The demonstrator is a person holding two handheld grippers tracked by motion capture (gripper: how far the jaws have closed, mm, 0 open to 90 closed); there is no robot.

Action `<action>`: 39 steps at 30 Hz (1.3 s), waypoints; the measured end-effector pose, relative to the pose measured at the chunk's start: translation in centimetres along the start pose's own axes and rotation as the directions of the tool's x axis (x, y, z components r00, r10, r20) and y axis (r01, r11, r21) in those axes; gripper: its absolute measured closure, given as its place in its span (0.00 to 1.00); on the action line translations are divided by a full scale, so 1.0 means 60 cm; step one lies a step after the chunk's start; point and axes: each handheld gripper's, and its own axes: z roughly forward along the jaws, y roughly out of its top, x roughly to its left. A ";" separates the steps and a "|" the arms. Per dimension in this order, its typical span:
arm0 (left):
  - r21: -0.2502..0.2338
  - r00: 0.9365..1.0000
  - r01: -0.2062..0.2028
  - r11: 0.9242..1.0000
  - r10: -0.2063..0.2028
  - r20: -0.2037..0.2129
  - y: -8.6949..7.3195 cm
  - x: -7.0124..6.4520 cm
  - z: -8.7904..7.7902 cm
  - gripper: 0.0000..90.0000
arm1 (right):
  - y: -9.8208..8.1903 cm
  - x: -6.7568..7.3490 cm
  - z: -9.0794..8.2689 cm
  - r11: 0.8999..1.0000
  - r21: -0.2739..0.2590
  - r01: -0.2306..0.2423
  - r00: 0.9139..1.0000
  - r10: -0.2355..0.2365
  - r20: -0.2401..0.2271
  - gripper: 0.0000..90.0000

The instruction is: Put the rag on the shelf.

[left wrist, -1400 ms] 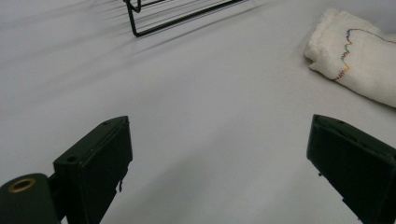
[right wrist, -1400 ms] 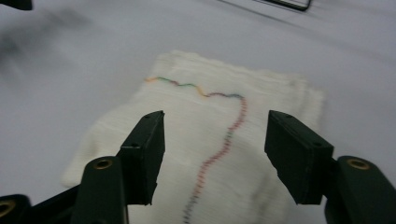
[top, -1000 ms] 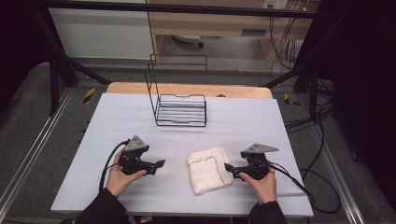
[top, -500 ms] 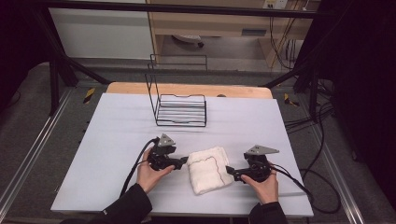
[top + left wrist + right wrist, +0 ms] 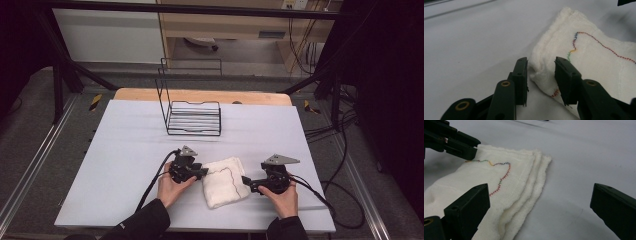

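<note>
A folded white cloth (image 5: 225, 182) with a thin line of coloured stitching lies near the table's front edge. My left gripper (image 5: 204, 173) is at its left edge. In the left gripper view the jaws (image 5: 541, 67) straddle the cloth's near corner (image 5: 544, 75); they have just been closing, and a gap still shows beside the left pad. My right gripper (image 5: 246, 181) stands open at the cloth's right edge. In the right gripper view its jaws (image 5: 540, 192) are spread wide around the layered edge of the cloth (image 5: 506, 177), with the left gripper (image 5: 475, 148) at the far side.
A black wire rack (image 5: 192, 112) with a tall back frame stands at the middle rear of the white table (image 5: 125, 150). Cables trail from both grippers over the front of the table. A wooden strip (image 5: 200, 95) runs along the far edge.
The left hand has moved right across the table to the cloth's left edge, and its jaws have narrowed. The right hand and the cloth have stayed put.
</note>
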 end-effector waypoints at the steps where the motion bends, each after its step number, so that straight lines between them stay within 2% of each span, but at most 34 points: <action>1: -0.001 1.000 0.006 1.000 -0.006 0.002 -0.001 -0.001 0.002 0.72 | 0.002 -0.001 0.001 1.000 -0.004 -0.003 1.000 0.003 -0.005 0.04; 9: -0.009 1.000 0.021 1.000 -0.021 -0.002 -0.005 -0.006 0.008 0.77 | 0.032 -0.005 0.023 1.000 -0.006 0.005 1.000 -0.005 -0.019 0.03; 13: -0.011 1.000 0.014 1.000 -0.015 -0.012 -0.006 -0.009 0.010 0.78 | 0.046 -0.008 0.043 1.000 0.023 0.010 1.000 -0.010 -0.011 0.04; 14: -0.011 1.000 0.011 1.000 -0.012 -0.016 -0.006 -0.010 0.010 0.78 | 0.049 -0.008 0.050 1.000 0.030 -0.003 1.000 0.002 0.005 0.04; 16: -0.011 1.000 0.001 1.000 -0.001 -0.022 -0.007 -0.012 0.010 0.78 | 0.051 -0.011 0.063 0.999 0.044 -0.013 1.000 0.012 0.002 0.06; 18: -0.013 1.000 0.002 1.000 -0.002 -0.020 -0.007 -0.012 0.010 0.79 | 0.051 -0.013 0.074 0.998 0.060 -0.003 1.000 0.002 0.023 0.11; 25: -0.010 1.000 0.020 1.000 -0.020 -0.004 -0.007 -0.009 0.011 0.81 | 0.052 -0.013 0.096 0.997 0.070 -0.010 0.999 0.008 0.032 0.34; 32: -0.013 1.000 0.001 1.000 -0.001 -0.006 -0.007 -0.009 0.011 0.82 | 0.051 -0.007 0.095 0.996 0.091 -0.008 1.000 0.006 0.011 0.53; 39: -0.016 1.000 -0.006 1.000 0.006 -0.001 -0.008 -0.008 0.011 0.83 | 0.048 0.003 0.096 0.994 0.106 -0.038 0.999 0.037 0.007 0.68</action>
